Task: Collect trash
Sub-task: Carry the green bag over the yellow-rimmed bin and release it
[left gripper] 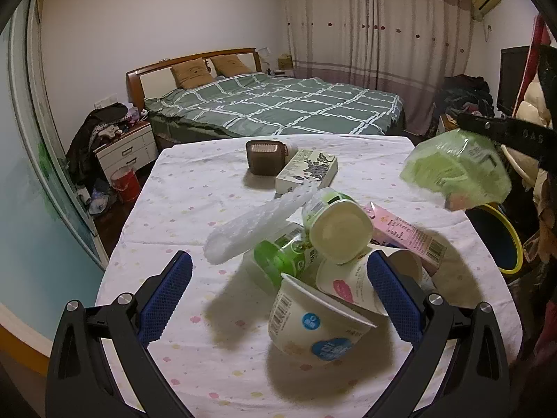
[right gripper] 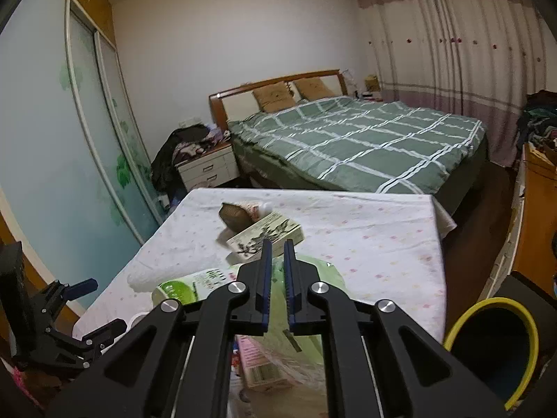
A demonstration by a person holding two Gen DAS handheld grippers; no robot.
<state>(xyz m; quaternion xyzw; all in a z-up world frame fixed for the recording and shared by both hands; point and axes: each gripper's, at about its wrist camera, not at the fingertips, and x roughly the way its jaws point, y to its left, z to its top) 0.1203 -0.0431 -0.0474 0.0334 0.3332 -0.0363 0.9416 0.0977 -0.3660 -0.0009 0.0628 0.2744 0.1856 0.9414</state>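
Note:
A pile of trash lies on the table with the dotted white cloth (left gripper: 181, 202): a white paper bowl (left gripper: 313, 324), a paper cup (left gripper: 348, 282), a green-capped bottle (left gripper: 282, 257), a cream-lidded tub (left gripper: 339, 230), a clear plastic tray (left gripper: 257, 223) and a pink carton (left gripper: 407, 237). My left gripper (left gripper: 278, 289) is open, its blue pads either side of the bowl and cup. My right gripper (right gripper: 276, 271) is shut on a green plastic wrapper (right gripper: 278, 299), which also shows held in the air at the right of the left wrist view (left gripper: 456, 174).
A yellow-rimmed bin (right gripper: 494, 345) stands on the floor right of the table; it also shows in the left wrist view (left gripper: 501, 237). A brown box (left gripper: 264, 156) and a printed carton (left gripper: 306, 170) sit further back on the table. A bed (left gripper: 278, 104) lies beyond.

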